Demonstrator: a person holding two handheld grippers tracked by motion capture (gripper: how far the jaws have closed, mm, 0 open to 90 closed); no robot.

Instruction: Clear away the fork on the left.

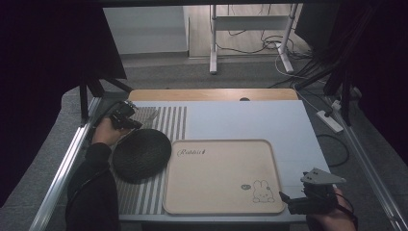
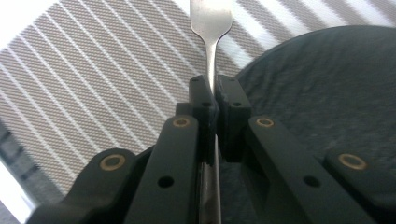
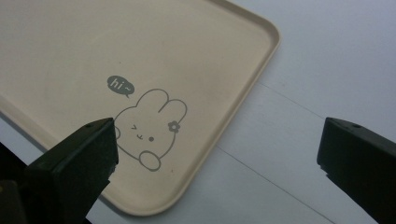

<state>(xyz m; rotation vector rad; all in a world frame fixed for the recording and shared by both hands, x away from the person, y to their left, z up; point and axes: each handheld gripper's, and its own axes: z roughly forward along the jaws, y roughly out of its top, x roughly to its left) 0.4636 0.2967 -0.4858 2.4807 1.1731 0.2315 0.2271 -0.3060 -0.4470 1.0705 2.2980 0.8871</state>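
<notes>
The right gripper (image 1: 308,195) hovers at the near right edge of the surface (image 1: 269,120), jaws wide apart, empty, over the corner of a smooth beige tray (image 3: 243,88) printed with a rabbit (image 3: 147,128). Farther left, the left gripper (image 2: 214,95) is clamped on a metal utensil (image 2: 211,18), its head cut off, beside a dark woven round mat (image 1: 140,155) on a striped cloth (image 1: 173,120).

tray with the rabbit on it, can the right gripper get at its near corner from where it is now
Probably yes. The right gripper sits open just off the tray at its rabbit corner, and nothing lies between them on the white table. The left gripper is off at the striped mat, holding a utensil.
</notes>
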